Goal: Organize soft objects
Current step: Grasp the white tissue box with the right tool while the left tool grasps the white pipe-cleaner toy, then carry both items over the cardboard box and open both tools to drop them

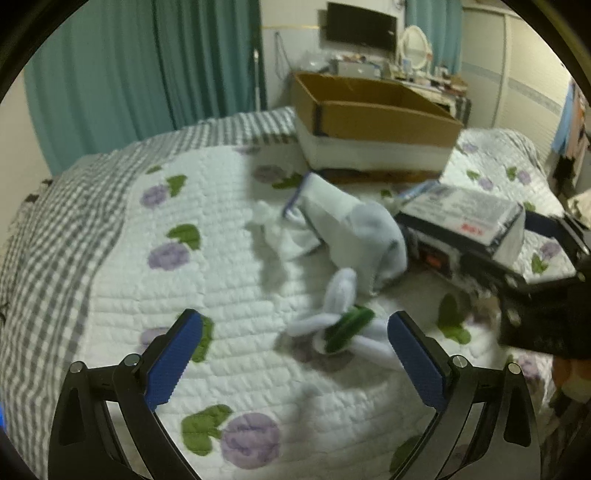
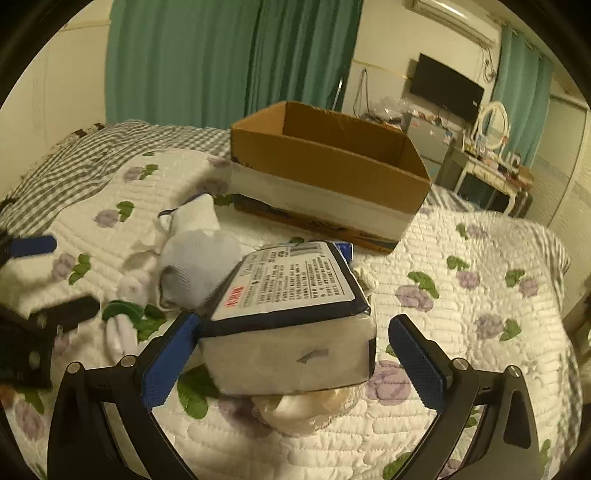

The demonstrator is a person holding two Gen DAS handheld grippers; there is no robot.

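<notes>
A white and navy tissue pack (image 2: pixel 291 325) sits between my right gripper's (image 2: pixel 291 347) open fingers; the left pad touches its corner, the right pad stands apart from it. It also shows in the left wrist view (image 1: pixel 465 218). Under it lies a cream soft item (image 2: pixel 310 406). A white sock bundle (image 1: pixel 347 229) (image 2: pixel 199 258) lies on the quilt. A white and green fuzzy twisted toy (image 1: pixel 343 328) (image 2: pixel 122 314) lies just ahead of my open, empty left gripper (image 1: pixel 295 354). An open cardboard box (image 1: pixel 373 122) (image 2: pixel 325 166) stands behind.
The bed has a white quilt (image 1: pixel 236 280) with purple flowers and a grey checked border (image 1: pixel 48 236). Green curtains (image 1: pixel 122 74) hang behind. A cluttered dresser (image 2: pixel 491 173) with a mirror and a wall TV (image 1: pixel 362 27) stand at the far right.
</notes>
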